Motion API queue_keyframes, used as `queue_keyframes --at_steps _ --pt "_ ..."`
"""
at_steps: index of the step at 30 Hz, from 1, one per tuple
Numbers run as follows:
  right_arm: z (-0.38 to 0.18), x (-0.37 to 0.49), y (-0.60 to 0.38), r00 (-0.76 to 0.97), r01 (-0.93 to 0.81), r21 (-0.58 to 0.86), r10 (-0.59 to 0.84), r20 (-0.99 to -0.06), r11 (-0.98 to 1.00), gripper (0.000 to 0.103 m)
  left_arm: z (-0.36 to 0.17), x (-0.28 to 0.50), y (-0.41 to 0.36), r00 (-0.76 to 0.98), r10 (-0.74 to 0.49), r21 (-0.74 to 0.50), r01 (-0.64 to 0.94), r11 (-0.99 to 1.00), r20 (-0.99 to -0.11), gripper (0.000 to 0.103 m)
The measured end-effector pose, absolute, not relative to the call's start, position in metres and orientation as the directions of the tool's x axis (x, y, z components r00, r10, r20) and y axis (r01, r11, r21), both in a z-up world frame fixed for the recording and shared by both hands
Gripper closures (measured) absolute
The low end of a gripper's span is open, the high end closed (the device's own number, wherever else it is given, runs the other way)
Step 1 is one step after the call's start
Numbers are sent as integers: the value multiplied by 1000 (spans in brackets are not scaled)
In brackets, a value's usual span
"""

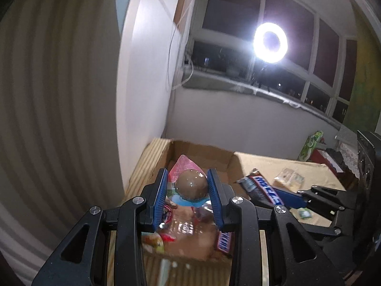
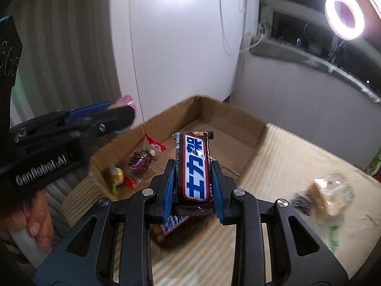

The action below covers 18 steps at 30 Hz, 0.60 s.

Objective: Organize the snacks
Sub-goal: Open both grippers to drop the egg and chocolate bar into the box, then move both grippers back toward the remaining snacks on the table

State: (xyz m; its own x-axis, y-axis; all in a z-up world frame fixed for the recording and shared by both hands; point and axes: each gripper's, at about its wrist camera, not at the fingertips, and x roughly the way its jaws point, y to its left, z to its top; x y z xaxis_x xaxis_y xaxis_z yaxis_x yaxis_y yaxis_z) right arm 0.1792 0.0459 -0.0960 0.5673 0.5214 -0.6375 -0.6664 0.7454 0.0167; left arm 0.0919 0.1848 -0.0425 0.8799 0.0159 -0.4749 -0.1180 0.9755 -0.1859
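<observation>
Jaws of the left gripper [image 1: 188,186] clamp a brown domed snack pack [image 1: 191,186] above the cardboard box [image 2: 238,121]; jaws of the right gripper [image 2: 193,181] clamp a brown-and-blue chocolate bar [image 2: 195,166] over the box's near right edge. Right of the box, a clear-wrapped pale snack [image 2: 328,195] lies on the striped bench [image 2: 285,157].

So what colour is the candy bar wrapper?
Dark brown, with a blue-and-white label on the candy bar. The right wrist view shows it best.
</observation>
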Motion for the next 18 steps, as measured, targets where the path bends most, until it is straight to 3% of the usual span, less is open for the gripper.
queue_keyframes --at_steps 1,3,4,6,7,14,18 --pt "-105 187 51 552 -669 18 513 -657 743 71 -50 101 187 871 12 -185 -118 976 -491 70" --pt "-121 196 57 544 -663 10 492 -680 748 49 -70 121 191 843 12 -169 -122 978 -538 66" --pt "-125 198 56 548 -659 17 496 -673 752 46 -77 126 192 828 26 -159 -139 977 -560 61" --pt "-126 197 53 546 -670 38 527 -652 741 44 -84 125 197 830 38 -162 -153 975 -557 33" --pt "-126 195 53 547 -674 36 532 -646 738 44 -84 121 198 837 34 -171 -151 974 -546 29" --pt "-111 177 47 572 -672 29 544 -614 740 44 -71 104 204 845 64 -195 -195 961 -531 28" --pt "-93 157 40 593 -674 21 558 -580 738 36 -58 87 205 863 54 -219 -188 957 -502 28"
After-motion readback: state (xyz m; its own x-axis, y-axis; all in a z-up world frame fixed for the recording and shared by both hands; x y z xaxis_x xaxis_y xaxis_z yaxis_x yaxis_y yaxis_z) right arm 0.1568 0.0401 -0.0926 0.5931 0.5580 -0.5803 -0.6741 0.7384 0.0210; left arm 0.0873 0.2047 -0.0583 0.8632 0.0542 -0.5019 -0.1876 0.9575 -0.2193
